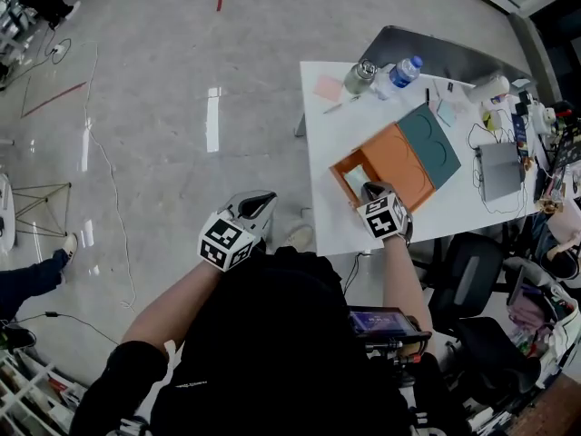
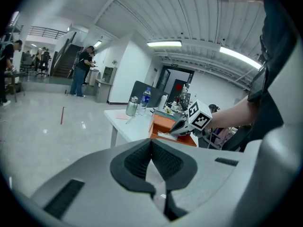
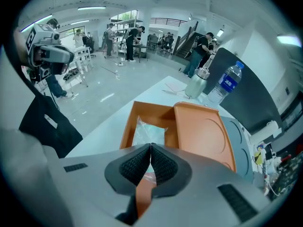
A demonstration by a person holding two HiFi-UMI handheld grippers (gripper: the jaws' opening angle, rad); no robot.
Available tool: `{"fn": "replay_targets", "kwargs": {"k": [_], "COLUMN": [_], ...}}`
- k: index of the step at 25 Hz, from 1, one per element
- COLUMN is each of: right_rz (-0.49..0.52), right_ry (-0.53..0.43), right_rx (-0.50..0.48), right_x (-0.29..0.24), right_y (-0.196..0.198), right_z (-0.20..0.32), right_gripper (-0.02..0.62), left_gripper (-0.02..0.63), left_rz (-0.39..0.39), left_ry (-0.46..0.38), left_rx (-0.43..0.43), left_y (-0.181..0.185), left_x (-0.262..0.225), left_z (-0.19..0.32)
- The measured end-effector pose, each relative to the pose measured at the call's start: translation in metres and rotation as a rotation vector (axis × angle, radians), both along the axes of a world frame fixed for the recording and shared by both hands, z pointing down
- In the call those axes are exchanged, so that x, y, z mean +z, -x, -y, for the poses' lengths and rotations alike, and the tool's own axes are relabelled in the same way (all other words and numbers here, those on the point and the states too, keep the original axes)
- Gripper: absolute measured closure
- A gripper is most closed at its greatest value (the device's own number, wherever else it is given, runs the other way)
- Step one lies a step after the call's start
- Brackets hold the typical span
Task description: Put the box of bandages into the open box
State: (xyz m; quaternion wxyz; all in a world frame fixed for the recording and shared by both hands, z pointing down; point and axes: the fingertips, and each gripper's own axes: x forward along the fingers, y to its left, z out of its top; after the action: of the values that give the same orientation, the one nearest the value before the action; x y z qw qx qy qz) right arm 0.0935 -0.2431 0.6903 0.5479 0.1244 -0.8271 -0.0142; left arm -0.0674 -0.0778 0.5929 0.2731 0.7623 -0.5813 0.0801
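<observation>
- Right gripper (image 3: 151, 146), jaws pressed together with nothing between them, hangs over the near end of the open box (image 3: 128, 125) on the white table (image 3: 105, 132).
- Left gripper (image 2: 151, 144), jaws likewise together and empty, is held well off the table's edge, above the grey floor (image 1: 145, 107) (it has no part in the step at this moment).
- Seen from the head view, the right gripper (image 1: 369, 190) sits at the near rim of the open box (image 1: 337, 168), while the left gripper (image 1: 262, 200) is well apart from it, to the person's left.
- Just beyond the right gripper's tips, the box of bandages (image 3: 149, 132), pale and teal, lies inside the orange compartment, between its walls; by the look of it the placing is done or all but done.
- To finish well, the right gripper would likely do best to lift straight up and clear of the rim, so the light cardboard is not dragged or tipped, then check that the box of bandages (image 1: 356, 179) lies flat.
- Farther on, the orange lid (image 3: 203, 134) lies open beside the compartment.
- At the table's far end stand a metal flask (image 3: 196, 87) and a water bottle (image 3: 227, 86).
</observation>
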Motion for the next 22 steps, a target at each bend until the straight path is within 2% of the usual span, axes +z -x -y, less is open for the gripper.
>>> {"fn": "replay_targets", "kwargs": {"k": [11,18,22], "right_rz": [-0.012,0.010,0.037], "right_ry": [0.016,0.021,0.042], "right_rx": [0.001,0.044,0.064], "right_x": [0.010,0.005,0.001], "right_y": [0.018,0.017,0.014], "right_z": [-0.002,-0.002,-0.003], "right_gripper": [0.566,0.563,0.520], "left_gripper": [0.598,0.598,0.598], "left_rz": [-0.003,-0.002,-0.002], "left_ry": [0.017,0.009,0.006], "left_rx": [-0.078,-0.064,-0.042], "left_y": [0.016,0.017,0.014], "left_x": [0.005,0.003,0.001], "left_z": [-0.026,-0.027,-0.024]}}
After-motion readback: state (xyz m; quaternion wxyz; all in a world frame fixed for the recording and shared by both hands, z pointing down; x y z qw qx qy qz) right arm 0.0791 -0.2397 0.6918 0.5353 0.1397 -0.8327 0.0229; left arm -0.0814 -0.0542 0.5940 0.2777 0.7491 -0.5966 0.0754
